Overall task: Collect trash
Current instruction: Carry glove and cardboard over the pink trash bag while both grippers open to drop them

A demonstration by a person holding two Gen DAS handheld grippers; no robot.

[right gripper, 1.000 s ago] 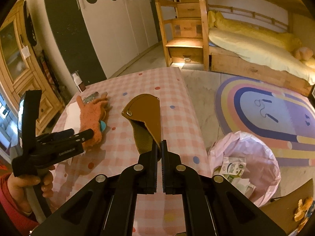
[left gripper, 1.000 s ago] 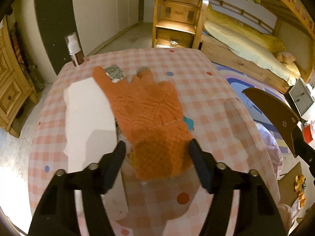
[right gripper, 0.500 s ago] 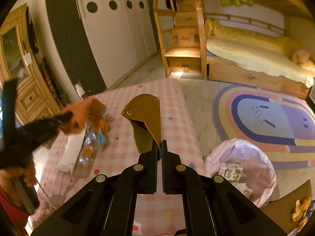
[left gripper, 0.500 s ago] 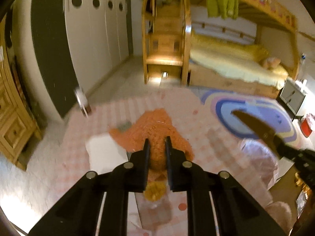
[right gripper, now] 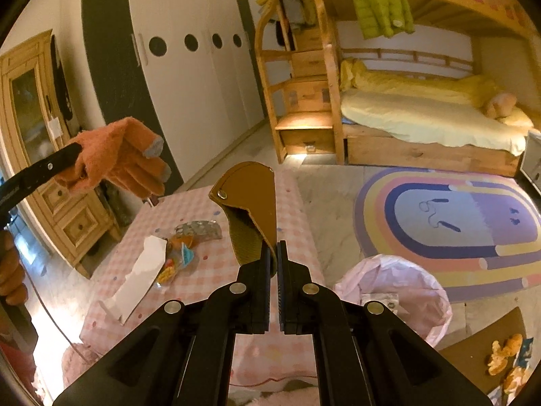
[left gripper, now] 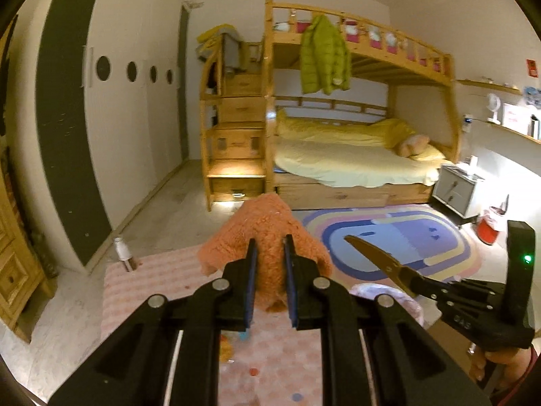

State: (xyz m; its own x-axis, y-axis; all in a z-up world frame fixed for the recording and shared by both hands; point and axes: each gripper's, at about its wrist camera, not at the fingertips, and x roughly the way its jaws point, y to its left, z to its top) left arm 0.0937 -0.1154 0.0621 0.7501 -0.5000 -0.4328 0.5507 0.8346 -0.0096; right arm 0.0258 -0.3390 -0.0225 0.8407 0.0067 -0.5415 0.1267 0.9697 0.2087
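This is a child's bedroom in a home: a wooden bunk bed with yellow bedding fills the far wall, a green puffer jacket hangs from its top rail, and a stair of wooden drawers climbs to the upper bunk. A rainbow-striped rug lies on the pale floor, white wardrobe doors with round cut-outs line one wall, and a pine cabinet stands beside them. A pink checked cloth covers the counter, and a stuffed toy sits on the lower bunk.

The left hand-held gripper pinches a fuzzy orange glove above the checked table.
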